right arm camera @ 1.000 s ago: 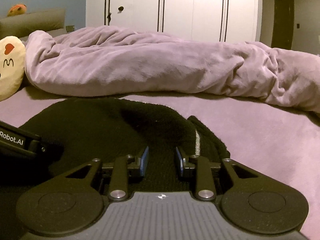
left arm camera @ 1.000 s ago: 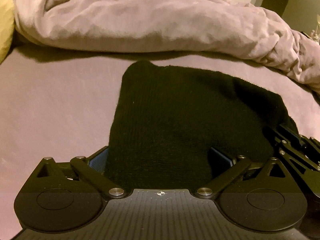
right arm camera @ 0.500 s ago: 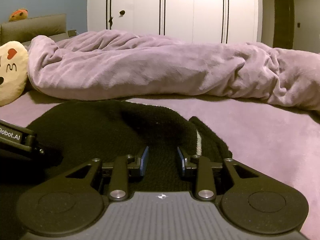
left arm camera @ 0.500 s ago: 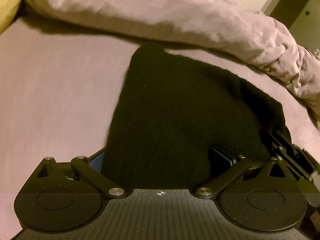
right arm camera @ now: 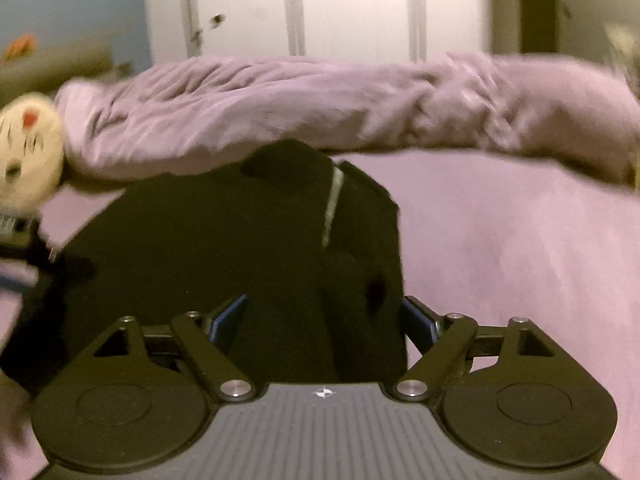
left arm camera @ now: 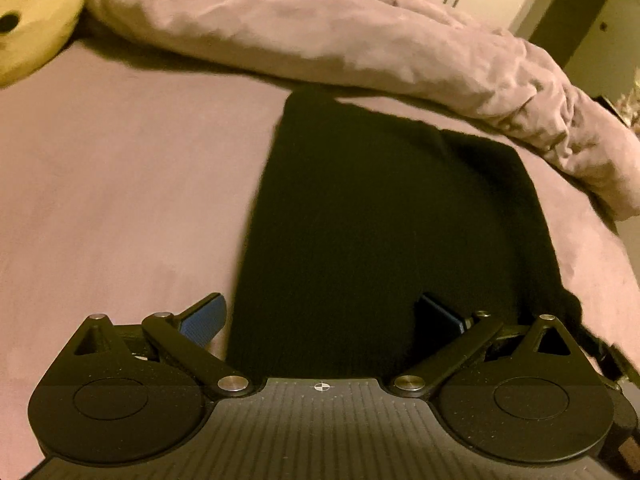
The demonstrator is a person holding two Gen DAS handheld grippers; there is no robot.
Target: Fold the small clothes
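Note:
A black knit garment [left arm camera: 384,208] lies flat on the purple bed sheet [left arm camera: 120,184]. My left gripper [left arm camera: 320,320] is open, its blue pads wide apart over the garment's near edge. In the right wrist view the same garment [right arm camera: 224,248] shows a pale strip along a fold. My right gripper [right arm camera: 324,316] is open with its pads spread either side of the garment's near right part. The left gripper's body shows at the left edge of the right wrist view [right arm camera: 16,228].
A bunched purple duvet [left arm camera: 360,32] runs across the far side of the bed, also in the right wrist view [right arm camera: 360,104]. A yellow face cushion [left arm camera: 32,12] lies at the far left. White wardrobe doors [right arm camera: 352,4] stand behind.
My right gripper has opened wide from nearly closed and risen, tilting down over the garment. My left gripper stayed open and lifted, so its left pad now shows clear of the cloth.

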